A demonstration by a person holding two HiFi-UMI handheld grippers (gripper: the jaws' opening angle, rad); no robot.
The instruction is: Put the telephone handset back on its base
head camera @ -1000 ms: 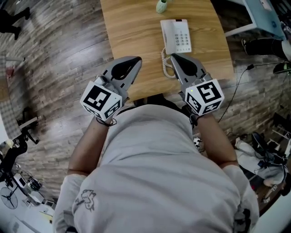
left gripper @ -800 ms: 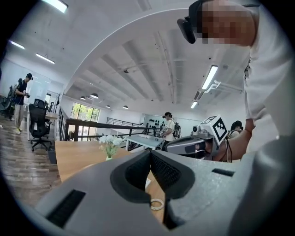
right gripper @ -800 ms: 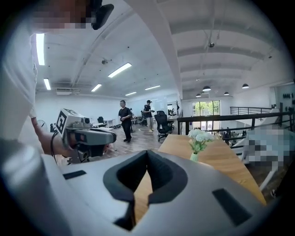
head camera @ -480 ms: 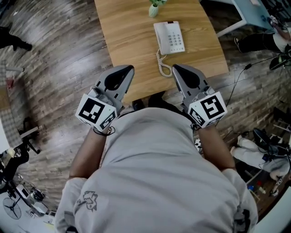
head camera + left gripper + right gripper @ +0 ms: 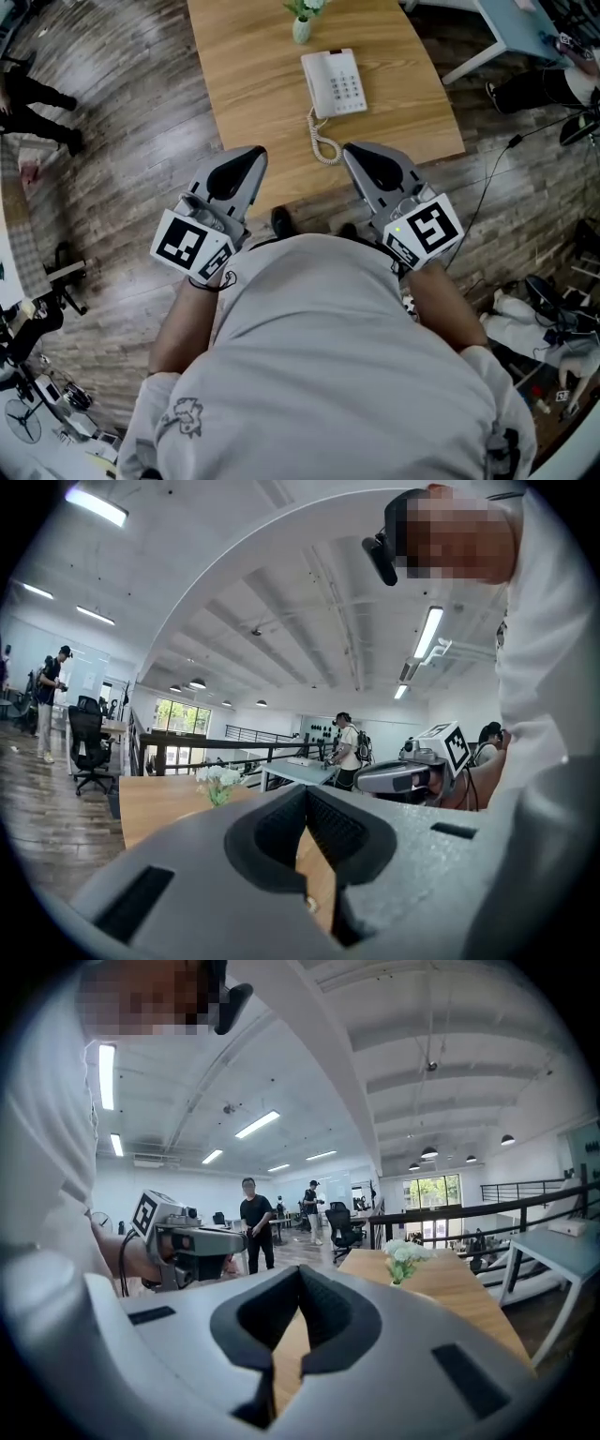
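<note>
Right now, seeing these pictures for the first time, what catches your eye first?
Two marker-cubed grippers fill the head view's middle: the left gripper and right gripper, both shut and empty, side by side at the near edge of the wooden table. Beyond them sits a white telephone, its coiled cord trailing toward them, with a flower vase behind.

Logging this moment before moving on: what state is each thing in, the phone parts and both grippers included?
left gripper: shut, empty.
right gripper: shut, empty.
handset: apparently lying on its base.
cord: coiled, slack.
flower vase: upright.
</note>
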